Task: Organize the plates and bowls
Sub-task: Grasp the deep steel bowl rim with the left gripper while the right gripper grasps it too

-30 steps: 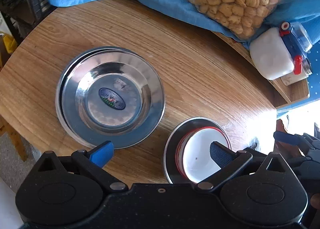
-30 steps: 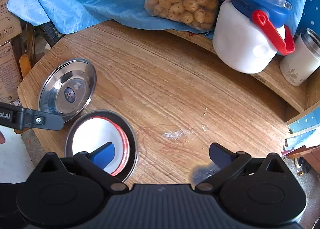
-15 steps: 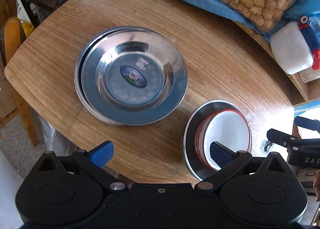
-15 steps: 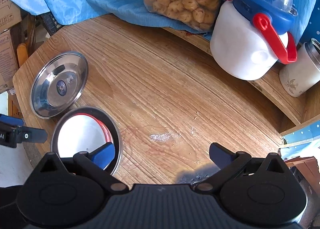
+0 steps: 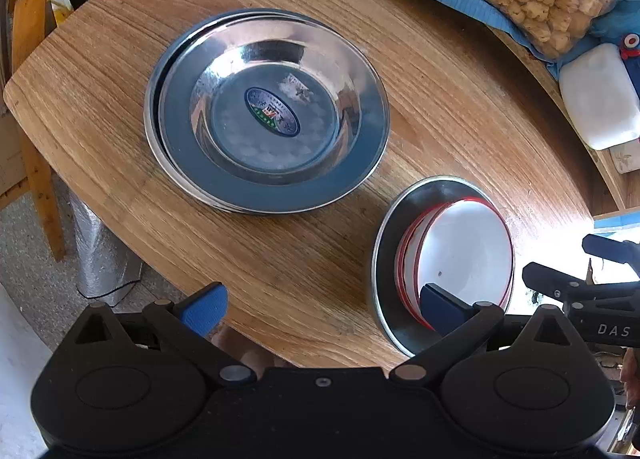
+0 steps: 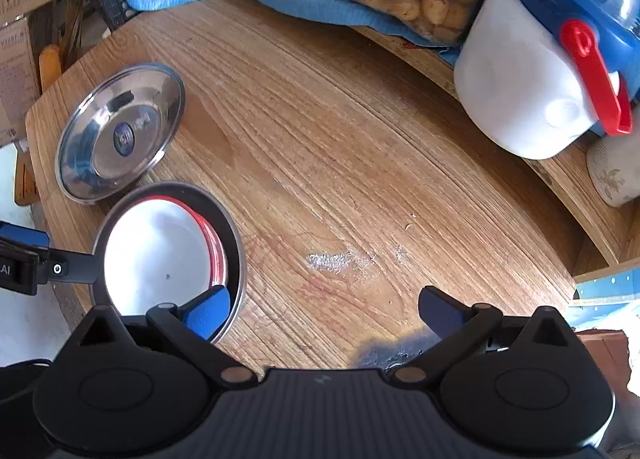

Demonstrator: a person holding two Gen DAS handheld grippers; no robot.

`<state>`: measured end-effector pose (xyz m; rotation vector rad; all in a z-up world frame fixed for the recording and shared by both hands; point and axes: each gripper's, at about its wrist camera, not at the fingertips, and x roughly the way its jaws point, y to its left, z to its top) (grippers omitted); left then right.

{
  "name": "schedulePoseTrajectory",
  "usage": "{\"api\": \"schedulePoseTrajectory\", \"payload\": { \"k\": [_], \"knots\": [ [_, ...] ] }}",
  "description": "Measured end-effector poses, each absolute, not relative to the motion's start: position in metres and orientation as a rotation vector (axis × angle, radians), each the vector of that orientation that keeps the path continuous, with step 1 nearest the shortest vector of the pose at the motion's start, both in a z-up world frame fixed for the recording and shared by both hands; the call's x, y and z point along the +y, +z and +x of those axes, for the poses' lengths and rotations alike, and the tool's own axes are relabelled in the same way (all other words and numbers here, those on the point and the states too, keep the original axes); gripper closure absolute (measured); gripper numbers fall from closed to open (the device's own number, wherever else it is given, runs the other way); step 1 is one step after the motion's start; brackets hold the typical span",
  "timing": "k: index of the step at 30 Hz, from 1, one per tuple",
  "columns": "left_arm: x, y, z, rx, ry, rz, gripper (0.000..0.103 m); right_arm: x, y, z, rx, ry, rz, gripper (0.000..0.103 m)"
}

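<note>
Left wrist view, left claw [image 5: 322,307] spread wide, empty, above table [image 5: 440,99], right claw [image 6: 324,309] likewise released, holding nothing

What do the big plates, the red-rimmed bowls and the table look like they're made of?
Stacked plates: likely stainless steel, polished; they mirror their surroundings, and the top one bears a sticker. Red-rimmed bowls: white and glossy, perhaps enamel or melamine; it cannot be told which. They sit in a steel bowl. Table: wood-grain surface, solid or laminate unclear.
</note>
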<state>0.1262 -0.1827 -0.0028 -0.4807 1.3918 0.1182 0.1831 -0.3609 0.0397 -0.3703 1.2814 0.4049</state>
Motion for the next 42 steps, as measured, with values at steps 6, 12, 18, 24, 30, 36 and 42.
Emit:
{"api": "schedulePoseTrajectory", "payload": {
  "k": [6,12,18,24,30,36,42],
  "knots": [
    [-0.190,-0.004,0.125,1.381,0.138,-0.428,0.001,-0.361,0.031,0.187,1.295,0.416,-0.393,0.000],
    [-0.194,-0.006,0.124,1.387,0.161,-0.417,0.001,-0.362,0.026,0.189,1.303,0.443,-0.383,0.000],
    [-0.193,0.001,0.121,1.374,0.209,-0.390,0.001,-0.361,0.024,0.190,1.307,0.460,-0.381,0.000],
    [-0.191,0.003,0.121,1.377,0.239,-0.372,0.001,-0.360,0.022,0.192,1.307,0.473,-0.385,0.000],
    [-0.193,-0.006,0.123,1.396,0.256,-0.346,0.002,-0.360,0.021,0.192,1.301,0.477,-0.387,0.000],
    [-0.197,-0.009,0.124,1.384,0.241,-0.356,0.012,-0.357,0.020,0.191,1.281,0.479,-0.407,0.000],
    [-0.198,-0.014,0.125,1.391,0.207,-0.411,0.032,-0.354,0.019,0.188,1.267,0.466,-0.421,0.004]
  ]
}}
